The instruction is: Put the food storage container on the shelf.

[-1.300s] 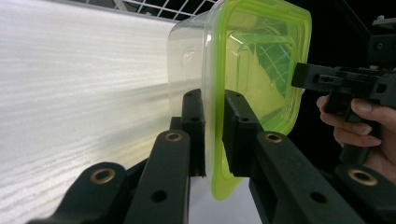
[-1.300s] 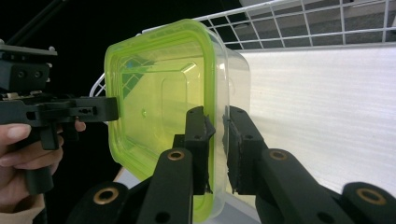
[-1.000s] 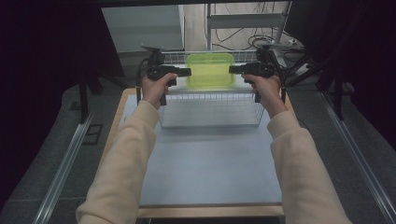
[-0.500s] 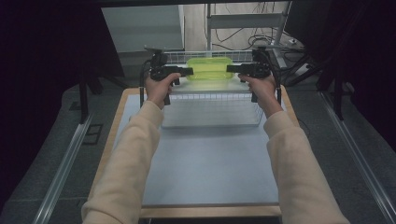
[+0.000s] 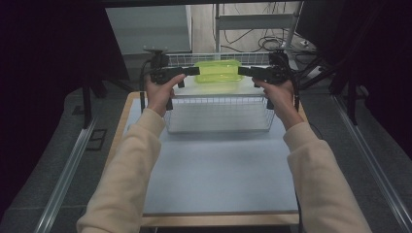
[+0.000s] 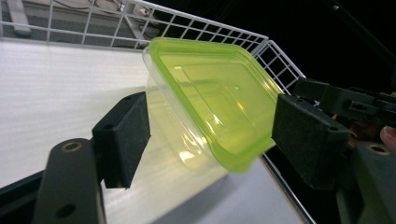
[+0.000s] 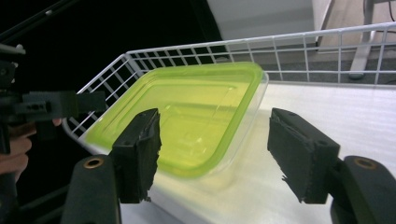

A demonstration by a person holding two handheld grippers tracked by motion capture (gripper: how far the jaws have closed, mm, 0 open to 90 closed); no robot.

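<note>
A clear container with a lime-green lid [image 5: 217, 71] lies in the far part of a white wire basket [image 5: 218, 116]. My left gripper [image 5: 192, 71] is at its left end and my right gripper [image 5: 244, 71] at its right end, both pointing inward. In the left gripper view the container [image 6: 215, 98] has its near end between the open left gripper [image 6: 215, 140] pads, and the other gripper [image 6: 345, 100] shows beyond. In the right gripper view the container [image 7: 187, 116] likewise reaches between the open right gripper [image 7: 215, 154] pads. Neither pair of pads clearly presses it.
The basket stands at the far end of a blue-grey mat [image 5: 218, 174] on a wooden table [image 5: 218, 219]. Its white floor [image 6: 60, 84] lies bare beside the container. Metal rails [image 5: 63, 174] run along both sides of the table, with cables and a frame [image 5: 252, 22] behind.
Both hands have moved forward and slightly up over the basket, and the grippers have closed in on the two ends of the container. The container has stayed in place.
</note>
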